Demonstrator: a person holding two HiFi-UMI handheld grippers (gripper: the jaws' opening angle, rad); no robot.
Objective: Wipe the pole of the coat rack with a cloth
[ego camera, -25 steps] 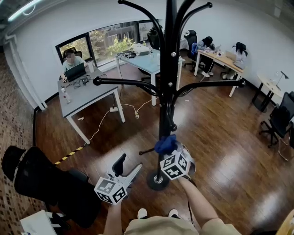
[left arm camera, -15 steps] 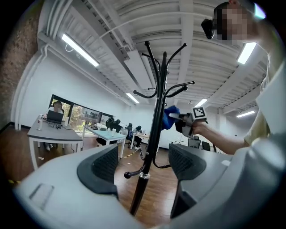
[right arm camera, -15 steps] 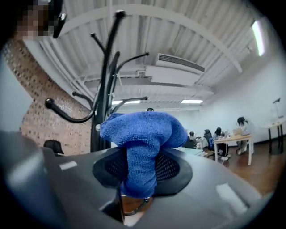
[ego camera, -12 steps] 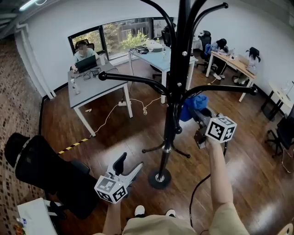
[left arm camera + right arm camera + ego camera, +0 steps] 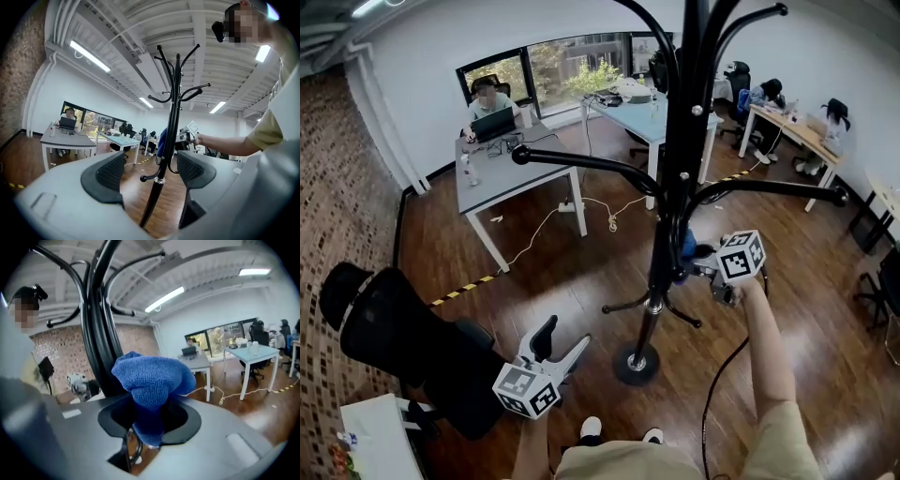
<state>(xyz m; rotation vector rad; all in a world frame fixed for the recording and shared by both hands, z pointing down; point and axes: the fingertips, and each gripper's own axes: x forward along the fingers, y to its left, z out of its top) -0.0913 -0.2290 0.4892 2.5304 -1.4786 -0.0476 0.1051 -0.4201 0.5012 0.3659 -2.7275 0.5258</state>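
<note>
Head view: wiping under way, I judge. The right gripper point(image 5: 700, 265) holds the blue cloth point(image 5: 687, 247) against or just beside the black pole point(image 5: 667, 234), below the hook arms. The left gripper point(image 5: 563, 338) hangs low, well apart from the pole. Next move: slide the cloth along the shaft under steady pressure.

Left gripper view: jaws wide, nothing between. The pole is slender, smooth and glossy.

Right gripper view: jaws clamped on the bunched cloth, which has a nubby terry weave.

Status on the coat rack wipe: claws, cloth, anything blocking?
Right claw shut on blue cloth, cloth at the pole below the side arms. Left claw open, empty, held low. Nothing blocking the pole.
</note>
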